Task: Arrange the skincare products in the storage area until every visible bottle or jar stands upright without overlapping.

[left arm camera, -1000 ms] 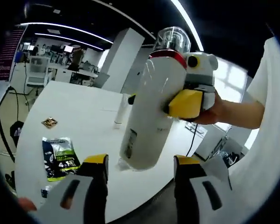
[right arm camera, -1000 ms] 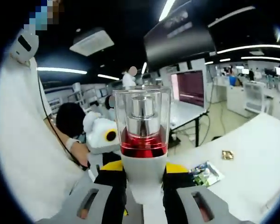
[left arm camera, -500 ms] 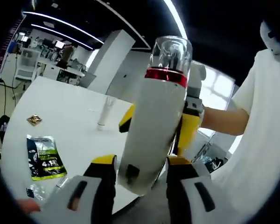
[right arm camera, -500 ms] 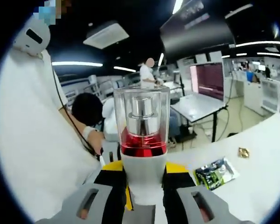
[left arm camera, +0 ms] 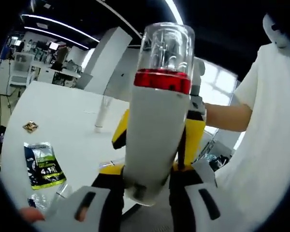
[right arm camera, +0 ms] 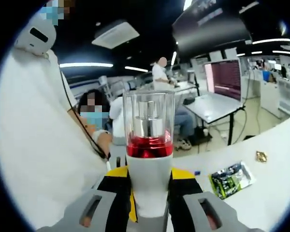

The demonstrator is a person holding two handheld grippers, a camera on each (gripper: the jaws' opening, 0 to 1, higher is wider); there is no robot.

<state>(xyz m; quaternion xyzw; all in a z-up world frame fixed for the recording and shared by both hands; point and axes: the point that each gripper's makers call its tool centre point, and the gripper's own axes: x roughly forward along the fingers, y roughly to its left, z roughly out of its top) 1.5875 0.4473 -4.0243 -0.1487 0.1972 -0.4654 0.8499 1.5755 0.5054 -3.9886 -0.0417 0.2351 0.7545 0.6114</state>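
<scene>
A tall white bottle (left arm camera: 154,125) with a red band and a clear cap is held in the air over the table. My left gripper (left arm camera: 146,188) has its jaws against the bottle's base, one on each side. My right gripper grips it higher up, and its yellow pads (left arm camera: 194,135) show on both sides of the white body. In the right gripper view the same bottle (right arm camera: 149,176) rises straight up between the jaws of my right gripper (right arm camera: 149,193), which is shut on it, with the clear cap and metal pump on top.
The white table (left arm camera: 63,121) carries a green-and-black sachet (left arm camera: 41,165), a small gold packet (left arm camera: 30,126) and a slim upright tube (left arm camera: 101,113). The sachet (right arm camera: 230,178) and gold packet (right arm camera: 261,155) lie to the right. A person in white stands close, others behind.
The bottle has swung from tilted to nearly upright and come closer. My left gripper's jaws have narrowed from a wide gap to touching the bottle's base. The right gripper has kept its hold.
</scene>
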